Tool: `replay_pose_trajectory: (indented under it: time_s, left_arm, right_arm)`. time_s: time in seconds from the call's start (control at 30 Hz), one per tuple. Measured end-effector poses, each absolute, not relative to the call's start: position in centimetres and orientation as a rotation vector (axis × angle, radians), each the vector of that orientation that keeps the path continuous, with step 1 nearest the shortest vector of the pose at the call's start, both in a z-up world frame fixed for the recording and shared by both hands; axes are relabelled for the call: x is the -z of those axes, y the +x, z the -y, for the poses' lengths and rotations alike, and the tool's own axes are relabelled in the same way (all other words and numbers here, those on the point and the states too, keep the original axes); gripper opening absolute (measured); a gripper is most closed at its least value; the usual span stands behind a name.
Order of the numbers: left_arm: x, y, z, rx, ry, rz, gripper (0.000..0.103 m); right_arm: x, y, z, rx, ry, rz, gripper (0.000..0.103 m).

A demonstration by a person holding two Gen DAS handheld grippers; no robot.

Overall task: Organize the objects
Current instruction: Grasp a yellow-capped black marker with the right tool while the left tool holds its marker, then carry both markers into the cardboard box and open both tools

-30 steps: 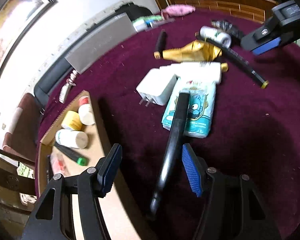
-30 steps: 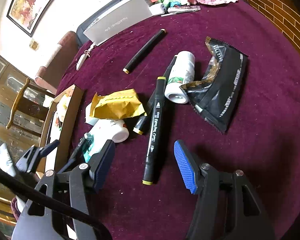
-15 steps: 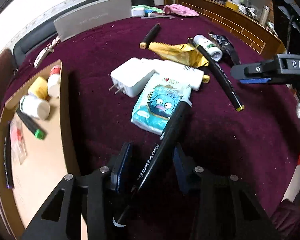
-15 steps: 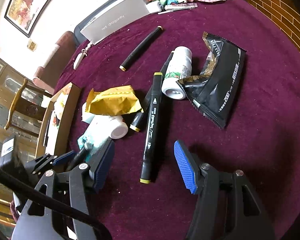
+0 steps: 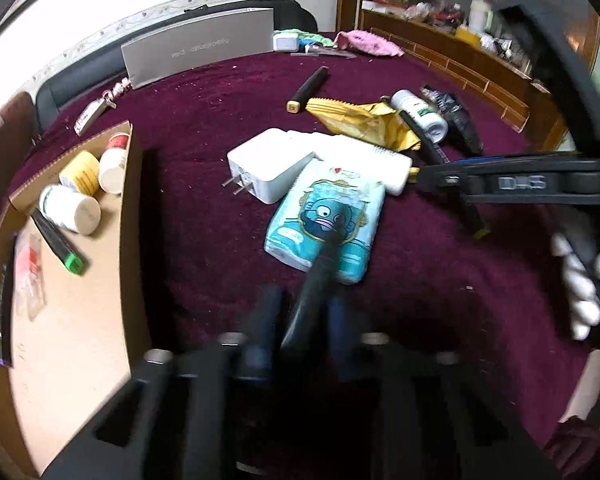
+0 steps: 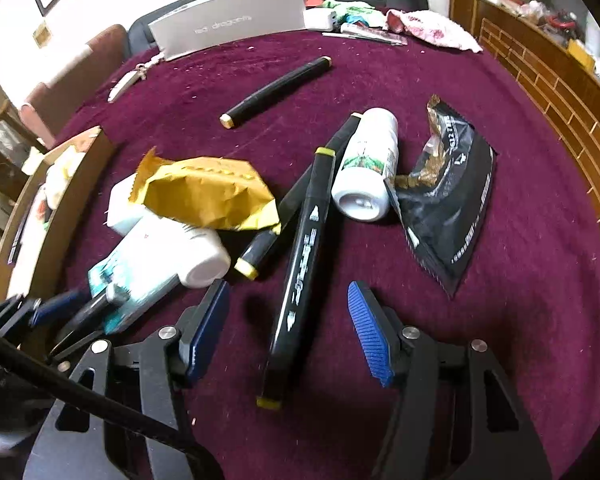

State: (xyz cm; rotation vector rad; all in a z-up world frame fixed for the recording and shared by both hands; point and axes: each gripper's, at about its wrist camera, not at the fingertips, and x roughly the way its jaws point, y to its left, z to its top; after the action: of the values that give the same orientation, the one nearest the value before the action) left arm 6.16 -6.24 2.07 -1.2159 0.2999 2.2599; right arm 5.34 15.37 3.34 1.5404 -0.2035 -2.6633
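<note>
My left gripper (image 5: 304, 320) is shut on a black marker (image 5: 320, 276), whose far end points over a blue tissue pack (image 5: 328, 216). A cardboard tray (image 5: 134, 200) lies to the left, holding pill bottles and a green-capped marker (image 5: 56, 240). My right gripper (image 6: 288, 320) straddles a yellow-capped black marker (image 6: 304, 264) lying on the maroon cloth. Its jaws are closing, and the blue pads stand clear of the marker on both sides. A gloved hand (image 5: 580, 280) holds the right gripper at the right edge of the left wrist view.
A yellow packet (image 6: 208, 192), a white bottle (image 6: 368, 172), a black snack packet (image 6: 448, 208), a white charger (image 5: 268, 168) and two more black markers (image 6: 276, 90) crowd the cloth. A grey box (image 6: 228, 28) stands at the back.
The left jaws have closed onto the black marker while the wrist rolled. The right gripper has moved down over the yellow-capped marker, with its jaws slightly narrower.
</note>
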Motion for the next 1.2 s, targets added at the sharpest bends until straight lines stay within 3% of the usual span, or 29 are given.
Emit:
replay_pose_trajectory:
  time_s: [0.07, 0.1, 0.13, 0.2, 0.7, 0.93, 1.2]
  left_arm:
    - [-2.5, 6.5, 7.1, -2.237, -1.203, -0.21, 0.011]
    - [-2.8, 6.8, 7.4, -2.241, -1.187, -0.194, 0.011]
    - [-3.1, 7.1, 7.9, -2.244, -1.177, -0.167, 0.011]
    - [-3.6, 7.3, 8.5, -2.235, -1.172, -0.115, 0.011]
    - [-6.2, 9.5, 13.1, -2.233, -1.074, 0.156, 0.011]
    - [-8.3, 9.3, 18.9, -2.29, -1.038, 0.328, 0.012]
    - [-7.9, 5.1, 25.6, -2.465, -1.161, 0.385, 0.012]
  right_arm:
    - [-3.2, 5.0, -15.2, 2.682, 1.536, 0.19, 0.05]
    - [-3.3, 5.0, -15.3, 2.688, 1.522, 0.197, 0.039]
    - [-3.3, 5.0, -15.5, 2.689, 1.516, 0.206, 0.022]
    - [-3.3, 5.0, -16.0, 2.672, 1.517, 0.271, 0.014]
    - [-5.4, 10.0, -18.0, 2.325, 1.312, 0.824, 0.012]
    - [-8.2, 9.3, -12.4, 2.192, 1.263, 0.794, 0.013]
    - [-8.5, 5.7, -3.5, 2.067, 1.294, 0.684, 0.013]
